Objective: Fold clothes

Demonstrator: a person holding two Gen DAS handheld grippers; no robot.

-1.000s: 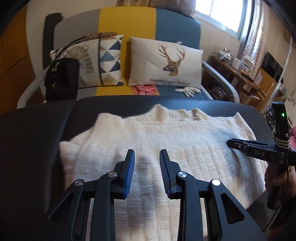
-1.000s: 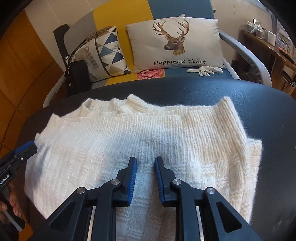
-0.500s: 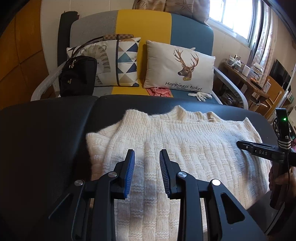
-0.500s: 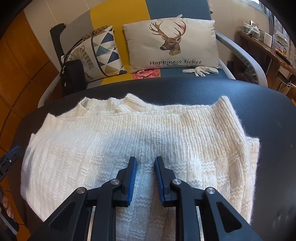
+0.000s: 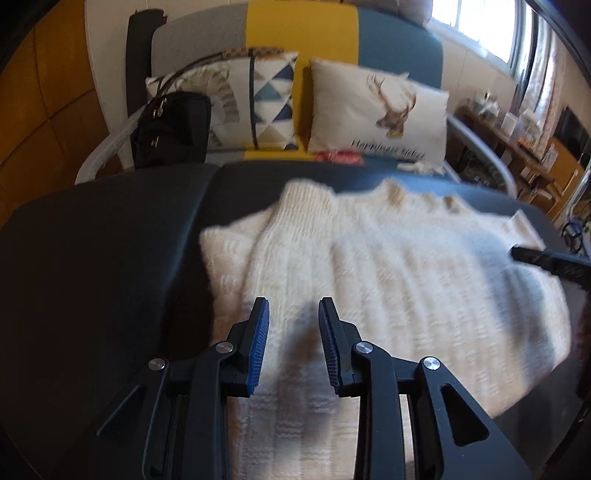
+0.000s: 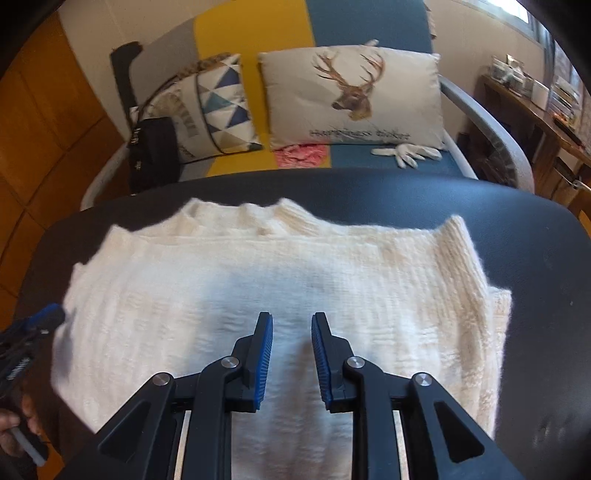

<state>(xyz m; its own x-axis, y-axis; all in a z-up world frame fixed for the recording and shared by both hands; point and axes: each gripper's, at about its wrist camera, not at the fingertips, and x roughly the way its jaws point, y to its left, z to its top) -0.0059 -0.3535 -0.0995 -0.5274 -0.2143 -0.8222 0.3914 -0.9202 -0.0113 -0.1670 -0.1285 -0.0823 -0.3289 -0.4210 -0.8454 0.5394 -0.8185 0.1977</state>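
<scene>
A: Where's the sweater (image 6: 280,295)?

B: Flat on the black table (image 6: 546,280), cream knit, collar toward the sofa (image 6: 251,33). Its side edges look turned in already, so I'd judge it partly folded.

A: And the claws?

B: The left gripper (image 5: 293,334) hangs over the sweater's left part, jaws apart, nothing between the pads. The right gripper (image 6: 291,349) sits above the middle, a narrower gap, also empty. Neither is pinching any knit.

A: What has just changed?

B: The left view has slid sideways across the cloth. A second ago the sweater's left edge lay well left of its jaws; now that edge is close beside them and more bare table shows. The picture is blurred, so it's on the move. The right gripper's tip (image 5: 532,254), plain with its body before, now only pokes in from the edge.

A: The right view?

B: Nearly the same, with slightly more of the sweater showing. Its jaws have eased open a touch.

A: Meaning?

B: Probably repositioning for the next fold; the left may be heading for that left edge.
</scene>
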